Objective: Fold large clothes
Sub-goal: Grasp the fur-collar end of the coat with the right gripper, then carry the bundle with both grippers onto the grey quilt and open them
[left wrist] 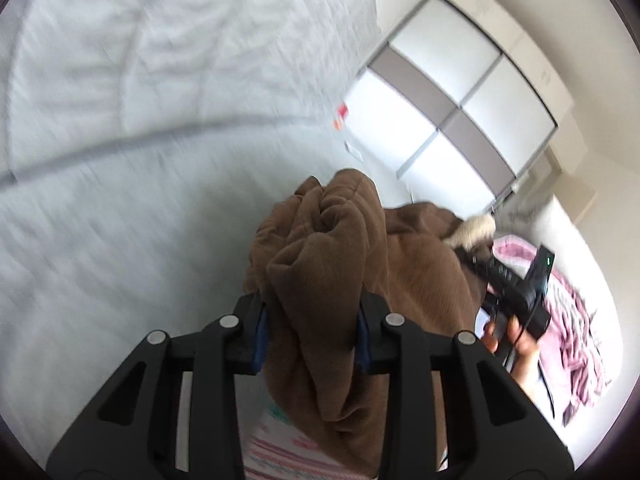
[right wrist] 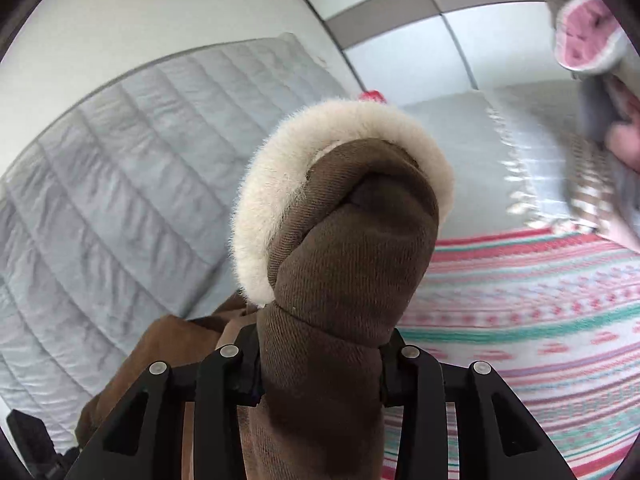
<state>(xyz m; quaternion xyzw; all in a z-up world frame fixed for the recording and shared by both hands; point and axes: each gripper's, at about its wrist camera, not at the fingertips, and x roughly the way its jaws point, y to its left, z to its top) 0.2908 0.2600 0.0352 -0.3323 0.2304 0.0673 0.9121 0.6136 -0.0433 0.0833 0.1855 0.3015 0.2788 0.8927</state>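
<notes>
A brown coat [left wrist: 328,232] with a cream fur trim [right wrist: 272,184] hangs bunched between both grippers, lifted off the bed. In the left wrist view my left gripper [left wrist: 310,320] is shut on a thick fold of the brown fabric, which spills over and below the fingers. My right gripper [right wrist: 320,360] is shut on another rolled bunch of the coat [right wrist: 352,248], right by the fur-edged part. The left wrist view also catches the right gripper [left wrist: 516,280] at the right, held by a hand [left wrist: 516,344], with the fur trim [left wrist: 476,230] above it.
A grey quilted mattress [right wrist: 120,160] fills the left and far side. A pink, green and white striped blanket [right wrist: 520,300] lies below the coat. A wardrobe with white and grey panels [left wrist: 460,92] stands behind. A watermelon-print cushion [right wrist: 588,36] is at the upper right.
</notes>
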